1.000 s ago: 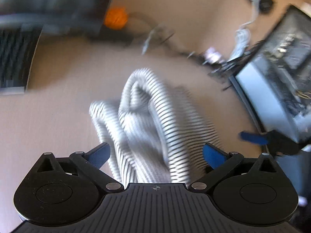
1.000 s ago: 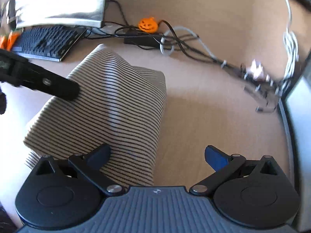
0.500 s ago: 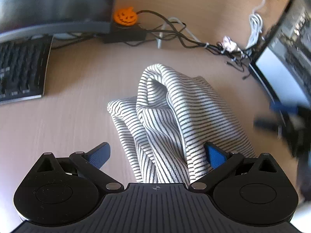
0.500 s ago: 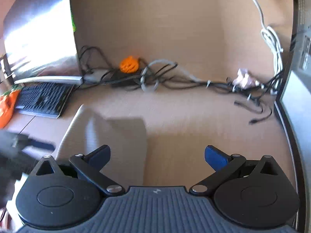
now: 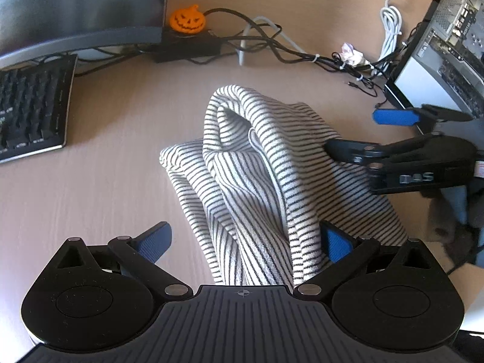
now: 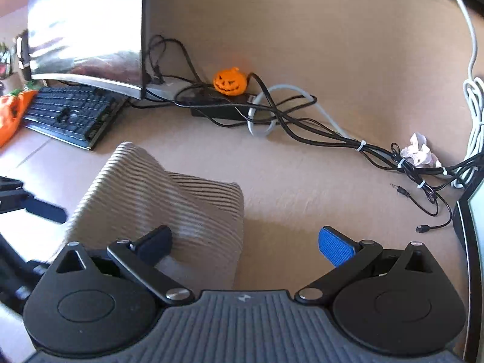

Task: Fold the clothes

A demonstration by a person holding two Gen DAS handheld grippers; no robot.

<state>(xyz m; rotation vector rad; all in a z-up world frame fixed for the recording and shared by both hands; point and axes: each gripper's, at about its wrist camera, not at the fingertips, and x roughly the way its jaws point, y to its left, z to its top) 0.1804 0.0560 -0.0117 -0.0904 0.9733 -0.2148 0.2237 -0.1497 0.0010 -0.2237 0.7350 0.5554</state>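
Observation:
A grey-and-white striped garment lies folded in a humped bundle on the beige desk. My left gripper is open, and the bundle's near end sits between its blue pads. From the right, my right gripper reaches in open, its lower black finger at the cloth's right edge. In the right wrist view the garment lies under the left finger of the open right gripper, with bare desk under the blue right pad. The left gripper shows blurred at the left edge.
At the back left stand a black keyboard and a curved monitor. An orange pumpkin figure sits on a black power brick among tangled cables. A crumpled tissue and a computer case are at the right.
The right gripper lifted off the garment and has come back low at its right edge. The left gripper's view has steadied and drawn back, and the bundle now lies between its fingers.

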